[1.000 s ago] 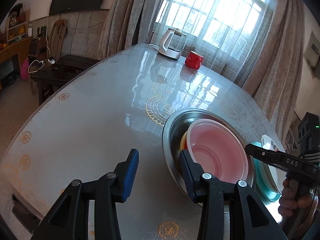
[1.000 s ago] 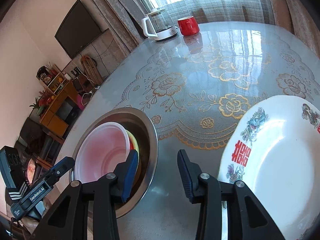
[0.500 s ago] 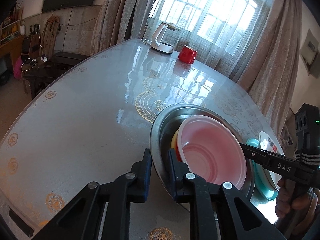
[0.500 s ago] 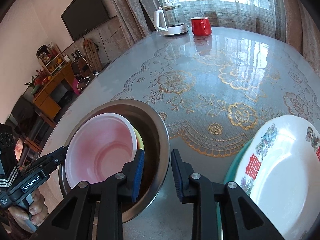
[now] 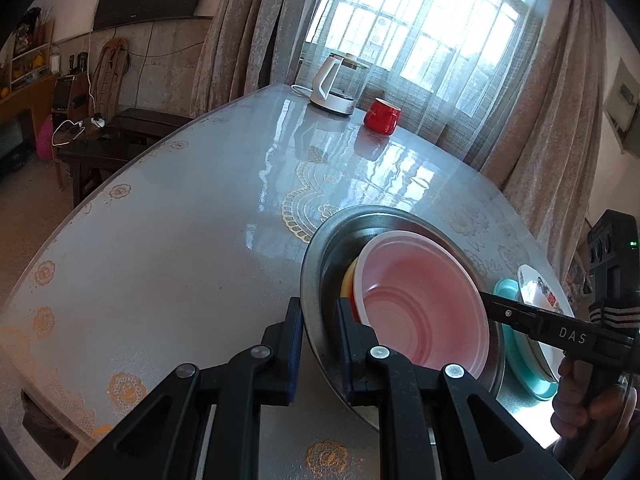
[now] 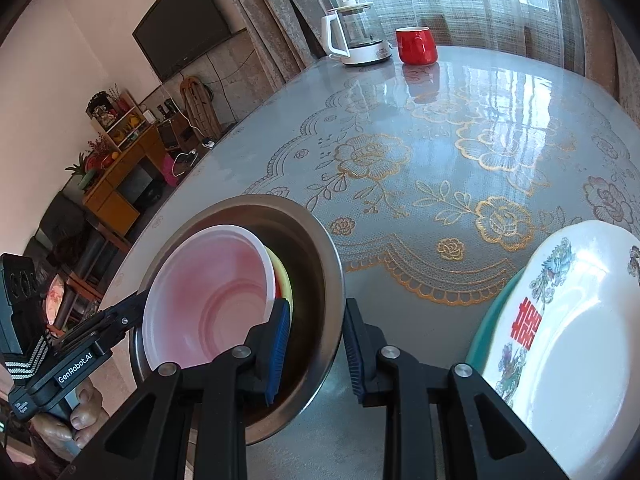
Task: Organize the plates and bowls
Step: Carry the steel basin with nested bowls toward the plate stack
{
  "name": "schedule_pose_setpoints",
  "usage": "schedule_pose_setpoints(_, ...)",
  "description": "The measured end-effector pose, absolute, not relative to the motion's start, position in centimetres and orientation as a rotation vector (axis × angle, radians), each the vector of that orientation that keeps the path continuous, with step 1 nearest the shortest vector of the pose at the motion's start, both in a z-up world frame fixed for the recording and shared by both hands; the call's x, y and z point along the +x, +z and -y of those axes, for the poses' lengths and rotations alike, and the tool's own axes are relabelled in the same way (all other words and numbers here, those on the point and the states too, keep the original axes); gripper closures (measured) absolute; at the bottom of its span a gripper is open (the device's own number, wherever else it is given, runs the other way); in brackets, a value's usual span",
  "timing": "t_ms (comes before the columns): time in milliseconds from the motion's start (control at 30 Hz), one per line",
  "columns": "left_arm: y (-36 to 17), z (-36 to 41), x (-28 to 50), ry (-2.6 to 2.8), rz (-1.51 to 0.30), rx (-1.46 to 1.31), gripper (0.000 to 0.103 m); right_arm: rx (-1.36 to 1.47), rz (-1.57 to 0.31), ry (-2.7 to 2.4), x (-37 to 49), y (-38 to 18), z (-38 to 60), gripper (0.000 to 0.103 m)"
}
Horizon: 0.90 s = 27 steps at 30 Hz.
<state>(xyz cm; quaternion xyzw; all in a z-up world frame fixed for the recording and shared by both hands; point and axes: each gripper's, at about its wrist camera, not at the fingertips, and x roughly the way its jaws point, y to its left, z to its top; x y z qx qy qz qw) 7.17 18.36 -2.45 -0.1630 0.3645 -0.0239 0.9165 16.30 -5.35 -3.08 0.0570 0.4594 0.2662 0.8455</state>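
Observation:
A steel basin stands on the table with a pink plastic bowl nested in it over a yellow bowl. My left gripper is shut on the basin's near rim, one pad inside and one outside. From the opposite side my right gripper is shut on the rim in the same way. Each gripper's black tip shows in the other wrist view, at the pink bowl's edge. Whether the basin is off the table I cannot tell.
A white plate with a red character lies on a teal plate just right of the basin. A glass kettle and a red mug stand at the table's far edge by the curtained window.
Both grippers went from wide open to shut on the basin's rim, the left first. The right gripper also rolled a little and came nearer the basin.

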Motion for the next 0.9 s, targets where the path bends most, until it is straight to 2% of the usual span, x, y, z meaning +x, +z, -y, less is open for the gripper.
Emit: schedule_pose_setpoints(900, -2.0, -17.3, 5.4, 0.033, -0.754, -0.268, 0.087, 0.139, -0.965, 0.576, 14.8, -2.5, 5.3, 0.074)
